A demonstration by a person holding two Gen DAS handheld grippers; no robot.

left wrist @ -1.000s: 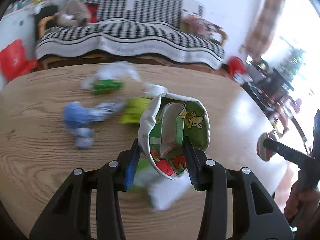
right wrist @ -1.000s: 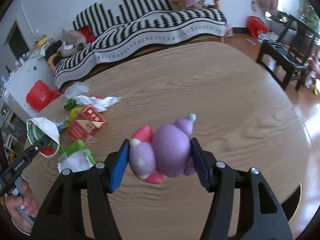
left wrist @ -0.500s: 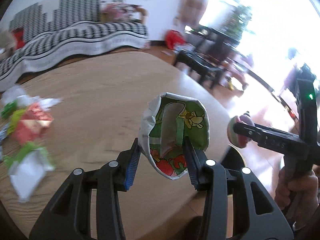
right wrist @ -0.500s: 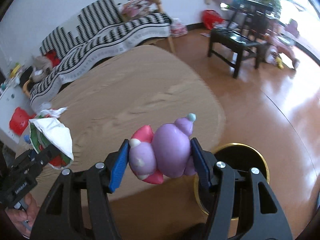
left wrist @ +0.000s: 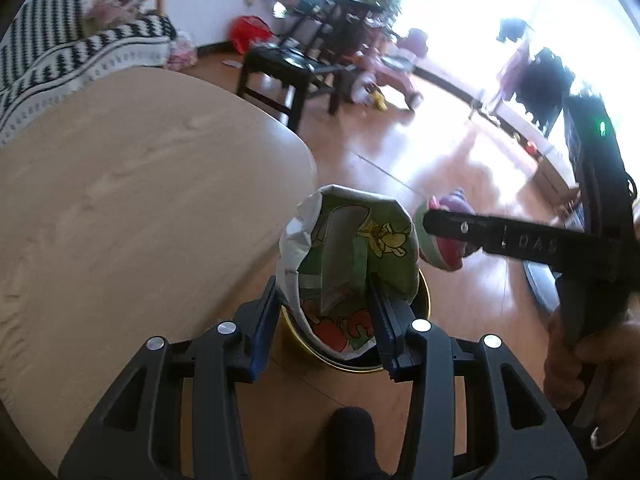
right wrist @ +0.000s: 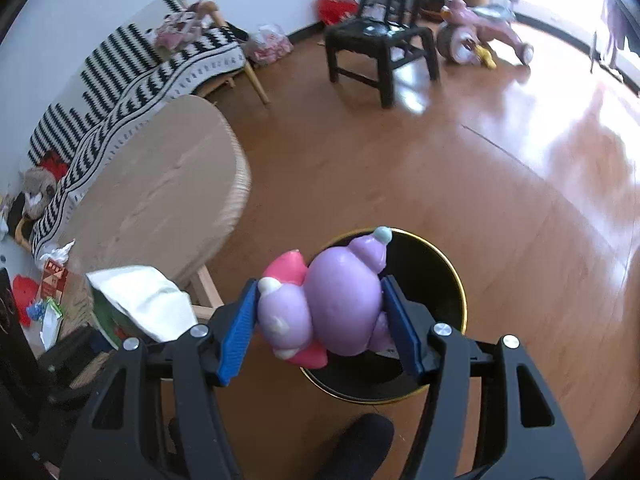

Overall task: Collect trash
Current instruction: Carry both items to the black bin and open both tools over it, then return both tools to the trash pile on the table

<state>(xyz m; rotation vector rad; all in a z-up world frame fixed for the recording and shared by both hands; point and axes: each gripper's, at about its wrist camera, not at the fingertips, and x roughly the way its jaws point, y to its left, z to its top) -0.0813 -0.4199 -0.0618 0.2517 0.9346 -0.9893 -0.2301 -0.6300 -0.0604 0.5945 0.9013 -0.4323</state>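
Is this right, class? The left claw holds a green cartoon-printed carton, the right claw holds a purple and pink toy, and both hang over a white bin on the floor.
Not quite. The bin is black with a gold rim, as the right wrist view shows. The left claw does hold the carton, and the right claw the toy.
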